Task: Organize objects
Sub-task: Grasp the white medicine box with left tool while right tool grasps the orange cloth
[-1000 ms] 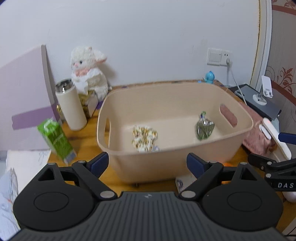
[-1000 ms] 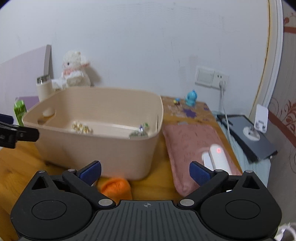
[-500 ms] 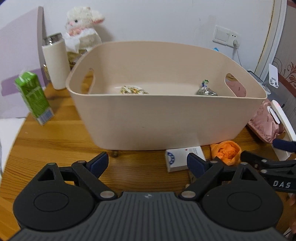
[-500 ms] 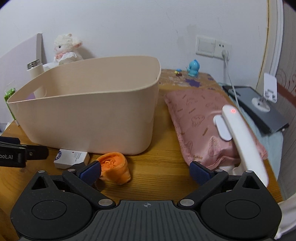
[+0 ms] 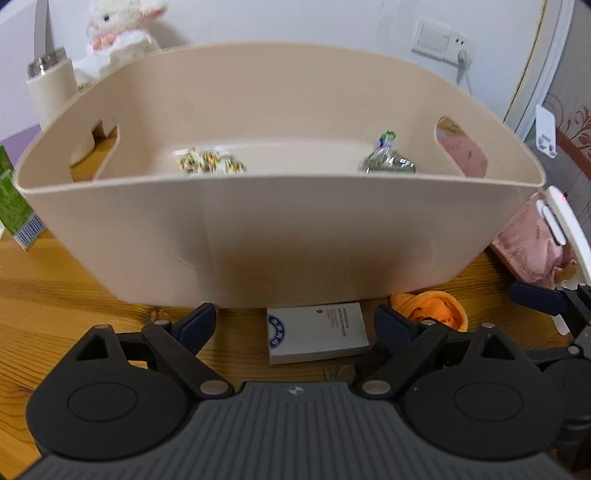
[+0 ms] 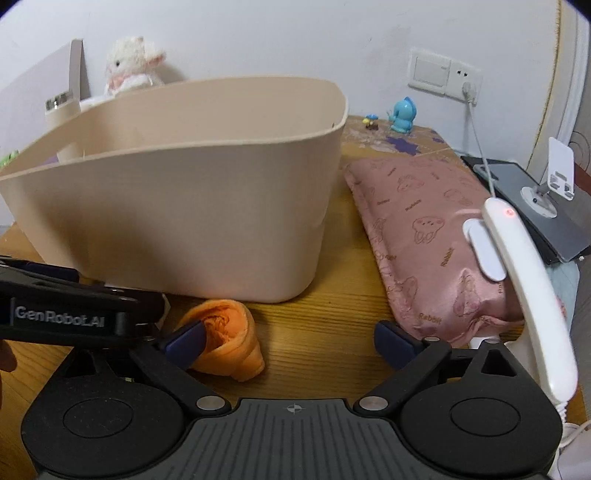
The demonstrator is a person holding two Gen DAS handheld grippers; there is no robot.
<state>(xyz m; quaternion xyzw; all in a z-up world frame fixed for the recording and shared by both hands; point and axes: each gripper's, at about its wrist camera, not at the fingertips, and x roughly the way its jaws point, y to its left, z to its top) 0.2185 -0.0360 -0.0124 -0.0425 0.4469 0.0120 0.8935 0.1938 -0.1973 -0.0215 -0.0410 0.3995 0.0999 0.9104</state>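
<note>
A beige plastic bin (image 5: 280,229) stands on the wooden table and also fills the left of the right wrist view (image 6: 177,206). Inside lie a floral packet (image 5: 210,164) and a green wrapped packet (image 5: 386,162). A small white box (image 5: 317,330) lies flat in front of the bin, between the fingers of my open left gripper (image 5: 295,325). An orange rolled cloth (image 5: 432,308) lies right of the box; in the right wrist view the cloth (image 6: 225,336) sits by the left fingertip of my open right gripper (image 6: 288,338). Both grippers are empty.
A pink pouch (image 6: 424,236) with a white device (image 6: 524,280) lies right of the bin. A green carton (image 5: 14,206), a cream bottle (image 5: 51,88) and a plush lamb (image 5: 118,29) stand left and behind. A blue figurine (image 6: 402,114) and tablet (image 6: 532,206) sit far right.
Both grippers have dropped low and moved closer to the table front. The white box now lies between the left fingers and the orange cloth is at the right gripper's left fingertip.
</note>
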